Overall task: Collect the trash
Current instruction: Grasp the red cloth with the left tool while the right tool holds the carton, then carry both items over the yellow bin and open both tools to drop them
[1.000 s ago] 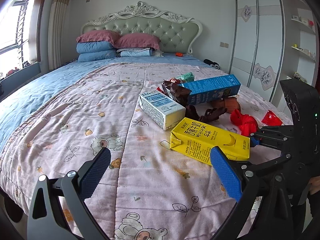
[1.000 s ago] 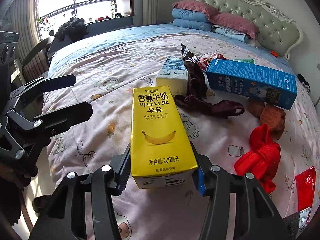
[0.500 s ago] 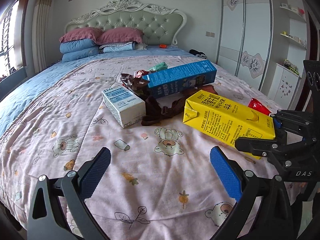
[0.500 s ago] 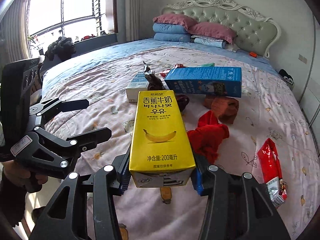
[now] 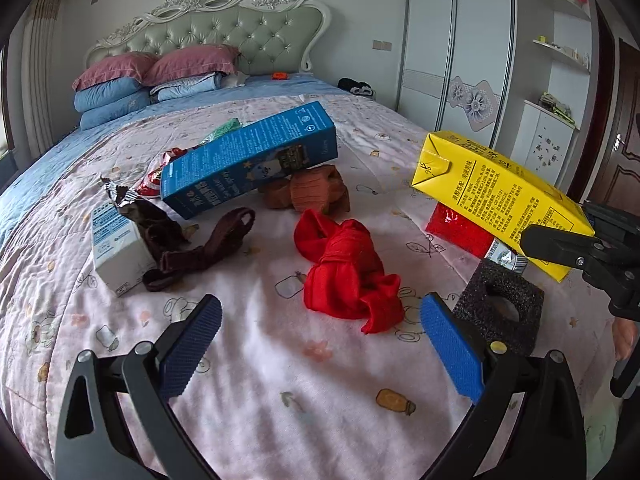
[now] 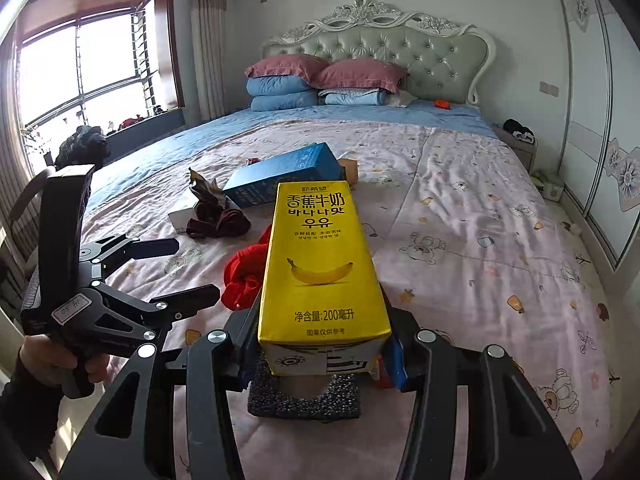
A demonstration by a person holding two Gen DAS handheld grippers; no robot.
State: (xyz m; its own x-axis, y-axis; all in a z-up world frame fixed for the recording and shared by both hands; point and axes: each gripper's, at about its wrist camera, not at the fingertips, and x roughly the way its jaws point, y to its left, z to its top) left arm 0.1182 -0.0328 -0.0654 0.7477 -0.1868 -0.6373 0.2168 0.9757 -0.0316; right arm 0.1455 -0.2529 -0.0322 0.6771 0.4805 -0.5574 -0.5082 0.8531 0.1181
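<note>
Yellow carton [image 6: 324, 268] now lifted off the quilt [image 6: 480, 240], clamped in right gripper [image 6: 320, 354]; left gripper [image 5: 320, 344] trails alongside, gaping and empty. One piece collected; more remains beyond the jaws.

Between my left claw's [image 5: 320, 344] spread fingers I had bare quilt [image 5: 280, 380], clear up to the red cloth [image 5: 344, 272]. The black foam block [image 5: 500, 312] stood just beside its right finger. Beyond, cartons and socks crowded the middle. To the right of my carton [image 6: 320, 264], the bed [image 6: 500, 240] lay open.
</note>
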